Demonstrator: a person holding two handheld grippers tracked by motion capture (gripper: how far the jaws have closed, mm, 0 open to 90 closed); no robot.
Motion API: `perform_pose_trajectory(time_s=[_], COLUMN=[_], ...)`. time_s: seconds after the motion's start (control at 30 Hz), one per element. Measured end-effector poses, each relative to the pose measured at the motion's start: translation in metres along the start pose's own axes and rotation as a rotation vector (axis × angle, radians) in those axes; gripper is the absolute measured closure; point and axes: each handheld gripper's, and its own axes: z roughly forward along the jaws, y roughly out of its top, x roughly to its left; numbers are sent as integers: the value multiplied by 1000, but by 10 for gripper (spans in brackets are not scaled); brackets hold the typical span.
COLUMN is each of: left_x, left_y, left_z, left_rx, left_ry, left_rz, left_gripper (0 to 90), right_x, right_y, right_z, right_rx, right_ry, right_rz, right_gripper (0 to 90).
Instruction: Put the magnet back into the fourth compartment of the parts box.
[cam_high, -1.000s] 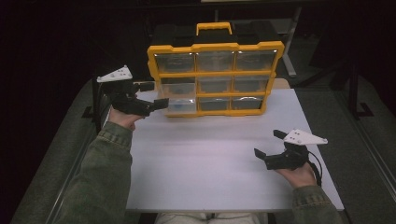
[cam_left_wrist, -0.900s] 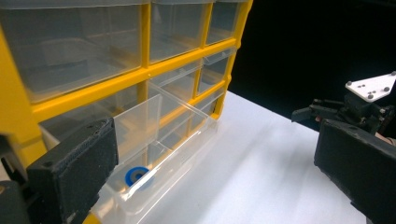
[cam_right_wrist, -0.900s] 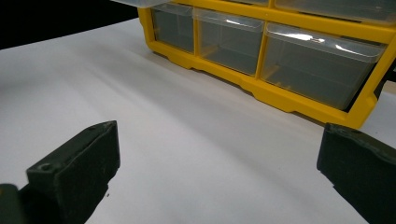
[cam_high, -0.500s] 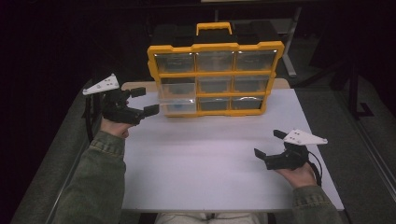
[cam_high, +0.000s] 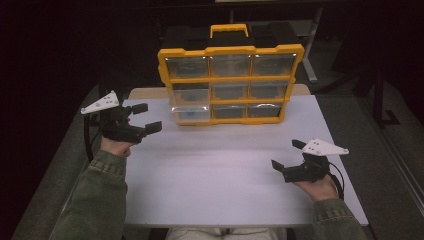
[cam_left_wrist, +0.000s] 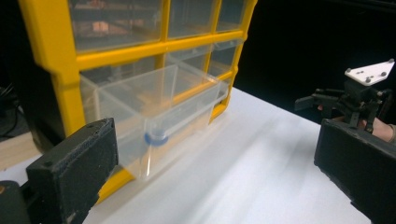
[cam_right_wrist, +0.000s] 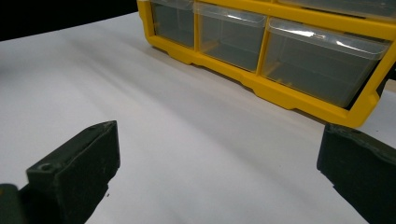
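A yellow organiser with 9 clear drawers in 3 rows of 3 is stood upright at the far side of the white table, its black-and-yellow carry handle at the top. The bottom-left drawer is seen pulled partway out of its bay, so that its front projects beyond the yellow frame; in the left gripper view this clear drawer is shown protruding toward the camera, and a small blue round item is visible through its wall near the bottom. The remaining 8 drawers are seated flush in the frame. The left gripper is held over the left edge of the table, to the left of the pulled-out drawer and apart from it; its jaws are spread wide and nothing is held between them. The right gripper is held near the front right of the table, well apart from the organiser; its jaws are likewise spread, with only bare table surface between them. In the right gripper view, the bottom row of drawers is seen beyond the open jaws.
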Motion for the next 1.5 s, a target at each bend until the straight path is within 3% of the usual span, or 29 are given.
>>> perform_pose_trajectory(time_s=[0.17,0.57,1.0,1.5], left_x=[2,4,2,-3], left_y=[-9,-28,-45,-71], left_z=[-3,-15,-21,-30], left_rx=[8,-25,-28,-45], left_ry=[-2,16,55,94], left_rz=[-3,-17,-4,-24], left_gripper=[0,0,0,0], right_x=[0,0,0,0], right_y=[0,0,0,1], right_z=[0,-1,-2,-3], right_rx=[0,-7,-12,-14], right_ry=[-1,-3,-4,-3], right_rz=[-1,4,7,8], right_gripper=[0,0,0,0])
